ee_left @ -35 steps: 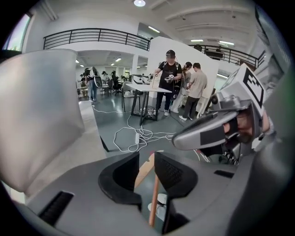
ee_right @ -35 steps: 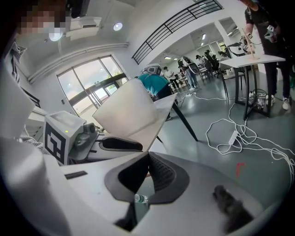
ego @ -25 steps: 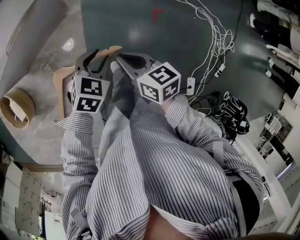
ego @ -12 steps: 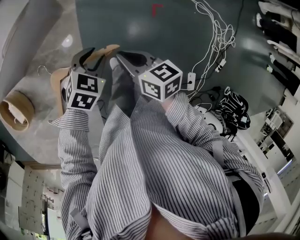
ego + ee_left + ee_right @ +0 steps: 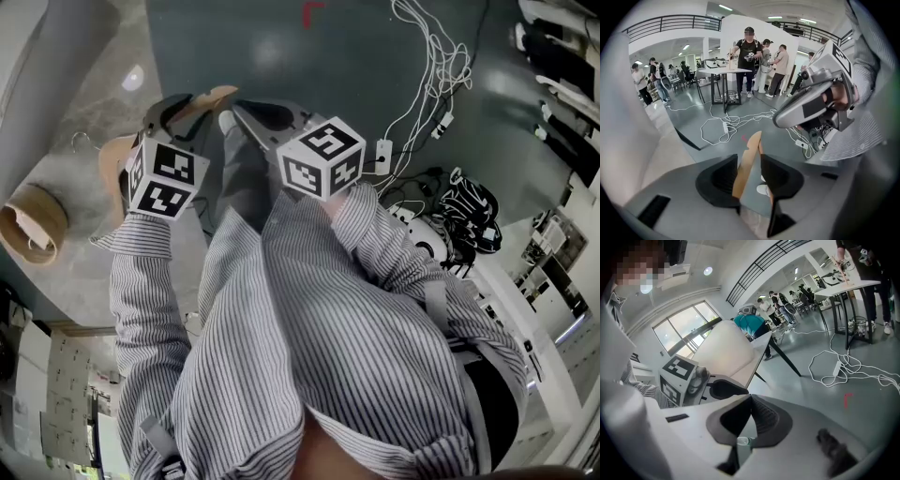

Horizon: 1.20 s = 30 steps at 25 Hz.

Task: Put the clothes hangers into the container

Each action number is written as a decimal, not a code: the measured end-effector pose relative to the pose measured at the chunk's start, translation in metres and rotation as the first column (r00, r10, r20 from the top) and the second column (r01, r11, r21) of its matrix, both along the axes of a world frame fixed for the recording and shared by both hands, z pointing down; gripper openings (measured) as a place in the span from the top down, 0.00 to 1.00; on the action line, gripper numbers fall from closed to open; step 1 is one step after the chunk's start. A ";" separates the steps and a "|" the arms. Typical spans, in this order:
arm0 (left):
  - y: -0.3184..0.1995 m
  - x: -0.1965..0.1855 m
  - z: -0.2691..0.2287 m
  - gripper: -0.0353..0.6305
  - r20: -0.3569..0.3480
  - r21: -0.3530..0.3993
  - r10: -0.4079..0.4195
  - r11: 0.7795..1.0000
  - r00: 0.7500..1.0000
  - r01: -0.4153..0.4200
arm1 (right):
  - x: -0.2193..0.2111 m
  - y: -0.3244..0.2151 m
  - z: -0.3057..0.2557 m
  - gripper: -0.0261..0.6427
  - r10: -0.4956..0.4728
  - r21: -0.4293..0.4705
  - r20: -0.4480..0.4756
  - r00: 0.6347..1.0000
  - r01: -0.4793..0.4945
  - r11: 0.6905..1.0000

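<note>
A wooden clothes hanger lies at the edge of the pale table, its metal hook toward the table and one arm reaching out over the floor. My left gripper is open around that arm. In the left gripper view the arm leans on the left pad, and a gap shows at the right pad. My right gripper hangs just right of it over the floor, shut and empty, its tips touching. A round brown cardboard container stands on the table at the left.
White cables and a power strip trail over the dark floor, with a red mark farther off. Black gear sits on the floor at right. People stand around tables in the background.
My left gripper has shifted slightly left and up, with the hanger arm still between its jaws. The right gripper has barely moved.
</note>
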State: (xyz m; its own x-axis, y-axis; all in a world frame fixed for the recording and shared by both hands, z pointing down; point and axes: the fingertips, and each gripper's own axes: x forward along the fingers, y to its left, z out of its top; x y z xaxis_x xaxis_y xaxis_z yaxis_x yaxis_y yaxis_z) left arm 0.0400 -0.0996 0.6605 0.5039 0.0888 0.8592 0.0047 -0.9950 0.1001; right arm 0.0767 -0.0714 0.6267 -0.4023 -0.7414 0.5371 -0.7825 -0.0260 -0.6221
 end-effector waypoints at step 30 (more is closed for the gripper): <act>-0.004 0.003 0.015 0.77 0.068 0.072 0.158 0.984 0.985 -0.162 | 0.007 0.015 0.016 0.94 0.044 -0.033 0.023 0.999 -0.043 0.999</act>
